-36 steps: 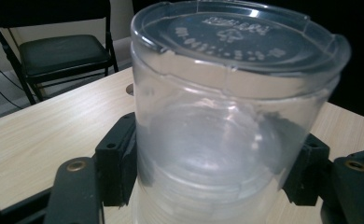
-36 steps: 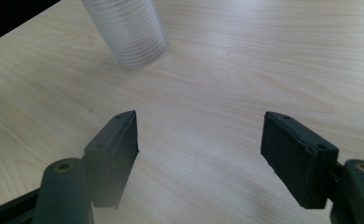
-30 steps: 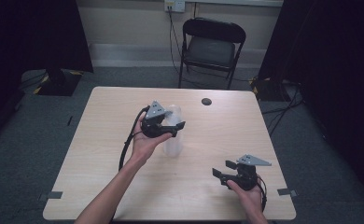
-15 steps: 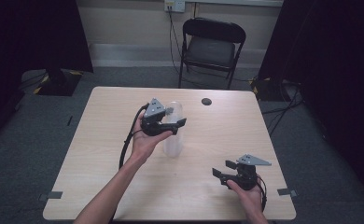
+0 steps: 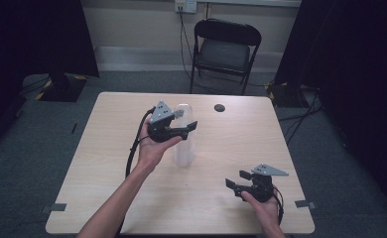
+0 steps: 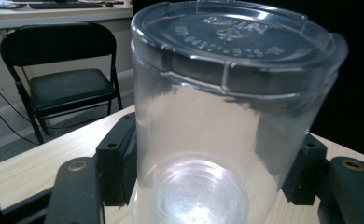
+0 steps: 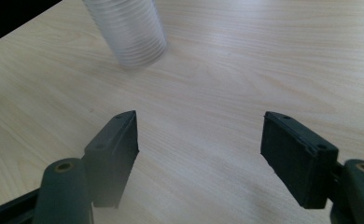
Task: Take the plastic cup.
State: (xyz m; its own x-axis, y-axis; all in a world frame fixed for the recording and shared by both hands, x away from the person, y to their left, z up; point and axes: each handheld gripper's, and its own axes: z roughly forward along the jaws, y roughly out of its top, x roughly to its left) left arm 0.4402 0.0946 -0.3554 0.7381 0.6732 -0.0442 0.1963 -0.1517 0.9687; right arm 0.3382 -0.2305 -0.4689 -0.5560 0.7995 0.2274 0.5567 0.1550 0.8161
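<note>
A tall stack of clear plastic cups [image 5: 183, 148] stands upside down near the middle of the wooden table [image 5: 241, 134]. My left gripper [image 5: 185, 120] is at the top of the stack. In the left gripper view its pads [image 6: 117, 158] press on both sides of the top cup [image 6: 227, 107], whose embossed base faces up. My right gripper [image 5: 235, 179] is held low near the front right of the table, open and holding nothing. In the right gripper view its jaws [image 7: 199, 149] stand wide apart over bare wood, with the ribbed stack [image 7: 133, 32] farther off.
A small black round object [image 5: 219, 107] lies near the table's far edge. A black folding chair [image 5: 225, 49] stands beyond the table, also seen from the left gripper [image 6: 63, 84]. Dark curtains hang at both sides of the room.
</note>
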